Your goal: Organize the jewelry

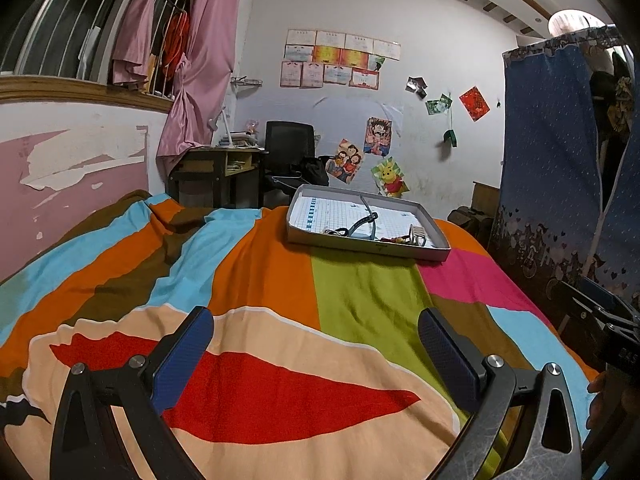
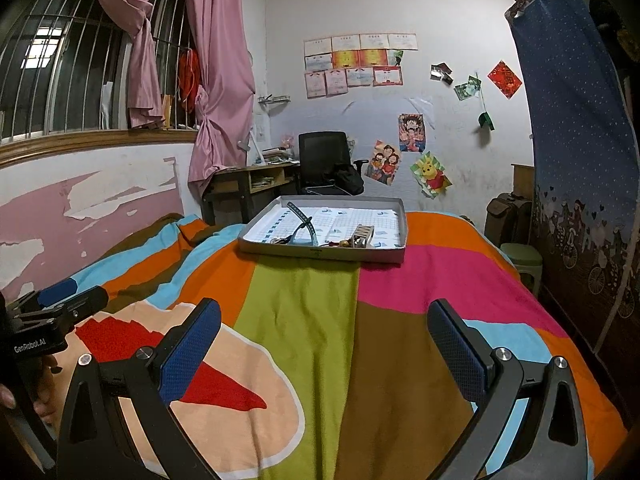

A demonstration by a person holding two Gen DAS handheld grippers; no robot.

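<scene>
left gripper (image 1: 316,334): jaws wide, empty, near end of bed (image 1: 360,304) | right gripper (image 2: 326,326): jaws wide, empty, beside left | tray (image 2: 320,254): far end of bed, well apart from both | jewelry (image 2: 344,243): small pieces along tray's near edge | watch (image 2: 306,226): in tray, left

Ahead of your tongs is a bed (image 1: 248,264) (image 2: 384,292) under a bright color-block cover of orange, green, pink, blue, brown and peach-red. One thing lies directly on it: a shallow grey tray (image 1: 362,246) (image 2: 320,254), well beyond both sets of tips, at the far end, small items inside.
</scene>
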